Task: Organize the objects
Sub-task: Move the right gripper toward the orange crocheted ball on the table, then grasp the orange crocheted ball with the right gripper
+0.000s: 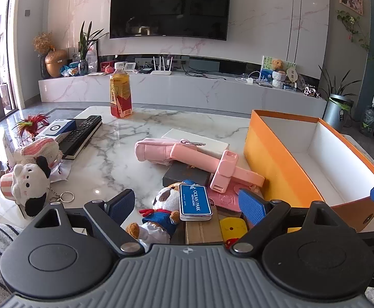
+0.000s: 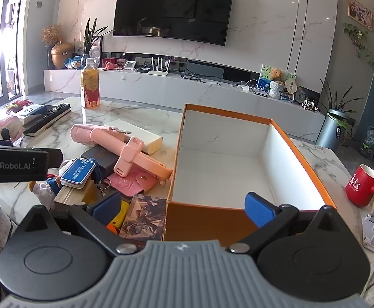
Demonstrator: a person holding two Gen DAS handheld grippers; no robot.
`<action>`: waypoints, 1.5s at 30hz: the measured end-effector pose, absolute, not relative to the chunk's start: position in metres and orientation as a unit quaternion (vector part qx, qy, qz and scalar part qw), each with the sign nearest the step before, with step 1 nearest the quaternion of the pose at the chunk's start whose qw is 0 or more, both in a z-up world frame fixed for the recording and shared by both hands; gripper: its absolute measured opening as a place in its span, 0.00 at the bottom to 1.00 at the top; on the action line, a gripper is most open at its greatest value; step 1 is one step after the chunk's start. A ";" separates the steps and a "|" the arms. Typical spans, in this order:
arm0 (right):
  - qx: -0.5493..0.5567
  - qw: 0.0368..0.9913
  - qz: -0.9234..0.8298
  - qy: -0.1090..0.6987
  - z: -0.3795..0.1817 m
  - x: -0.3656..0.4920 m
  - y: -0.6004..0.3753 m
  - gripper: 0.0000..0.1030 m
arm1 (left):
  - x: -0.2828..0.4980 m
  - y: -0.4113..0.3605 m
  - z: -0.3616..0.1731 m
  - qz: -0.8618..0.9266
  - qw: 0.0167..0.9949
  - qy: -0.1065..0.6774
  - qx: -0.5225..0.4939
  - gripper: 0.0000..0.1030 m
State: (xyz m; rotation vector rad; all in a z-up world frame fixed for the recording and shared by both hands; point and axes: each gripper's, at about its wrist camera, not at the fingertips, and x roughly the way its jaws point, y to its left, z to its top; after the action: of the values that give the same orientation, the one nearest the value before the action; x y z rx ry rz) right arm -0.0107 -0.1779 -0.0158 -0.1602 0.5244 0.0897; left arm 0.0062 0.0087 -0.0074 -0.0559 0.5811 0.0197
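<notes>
From the left wrist view, the left gripper (image 1: 187,206) is seen with its 2 blue pads spread wide and nothing between them. It is tilted down over the near edge of the marble table (image 1: 125,159). The pile of loose objects lies directly ahead of and below it. Nearest the pads are a plush dog (image 1: 161,205) and a blue card tag (image 1: 196,202) lying on it. Just beyond them, a pink selfie stick (image 1: 212,164) is laid with its long axis running from upper left to lower right, its lower end close to the orange box (image 1: 277,169). A pink wallet (image 1: 225,197) is partly covered by the stick. The box stands to the right of the pile, open and empty. This gripper is judged the nearer one to the pile.

From the right wrist view, the right gripper (image 2: 184,209) is likewise held wide and empty. Its gap straddles the near left corner of the orange box (image 2: 212,220), whose white interior is seen to hold nothing. The pile is placed to the left of that corner: the selfie stick (image 2: 138,156) points at the box wall, and a printed booklet (image 2: 146,215) touches the wall. The left gripper's black body (image 2: 15,164) is visible above the pile's far-left side.
</notes>
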 end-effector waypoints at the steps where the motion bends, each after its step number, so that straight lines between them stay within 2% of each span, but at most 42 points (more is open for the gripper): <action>1: -0.081 0.962 0.044 0.259 -0.016 -0.011 -0.177 0.99 | 0.006 0.008 -0.007 0.009 0.958 0.287 -0.027 1.00; 15: -0.078 0.957 0.070 0.271 -0.022 -0.007 -0.171 0.99 | 0.007 0.017 -0.006 0.029 0.954 0.297 -0.036 1.00; 21: -0.066 0.941 0.120 0.310 -0.040 0.005 -0.151 0.98 | 0.008 0.030 0.001 0.053 0.951 0.302 -0.031 1.00; 23: -0.071 0.936 0.137 0.317 -0.047 0.008 -0.143 0.94 | 0.010 0.035 0.001 0.069 0.949 0.305 -0.028 1.00; 25: -0.081 0.932 0.175 0.308 -0.051 0.005 -0.136 0.79 | 0.012 0.041 0.000 0.076 0.947 0.309 -0.033 1.00; 30: -0.136 0.921 0.229 0.283 -0.061 0.003 -0.117 0.77 | 0.020 0.058 -0.006 0.082 0.936 0.337 -0.059 1.00; 31: -0.143 0.918 0.232 0.288 -0.064 0.006 -0.114 0.75 | 0.021 0.060 -0.008 0.079 0.934 0.342 -0.064 1.00; 32: -0.146 0.914 0.232 0.298 -0.068 0.010 -0.112 0.70 | 0.021 0.061 -0.010 0.074 0.933 0.345 -0.066 1.00; 34: -0.136 0.905 0.223 0.334 -0.079 0.023 -0.110 0.37 | 0.021 0.062 -0.011 0.067 0.933 0.347 -0.067 1.00; 39: -0.138 0.903 0.221 0.341 -0.086 0.032 -0.110 0.38 | 0.024 0.064 -0.015 0.059 0.930 0.354 -0.073 1.00; 42: -0.149 0.899 0.222 0.348 -0.091 0.033 -0.107 0.45 | 0.027 0.066 -0.016 0.058 0.927 0.361 -0.081 1.00; 45: -0.153 0.894 0.229 0.354 -0.096 0.036 -0.103 0.45 | 0.027 0.067 -0.016 0.057 0.927 0.361 -0.085 1.00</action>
State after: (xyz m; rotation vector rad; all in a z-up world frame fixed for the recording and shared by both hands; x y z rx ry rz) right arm 0.0357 -0.1035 -0.0958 -0.3179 0.7340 0.4743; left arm 0.0271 0.0669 -0.0165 -0.1746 0.7407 0.1163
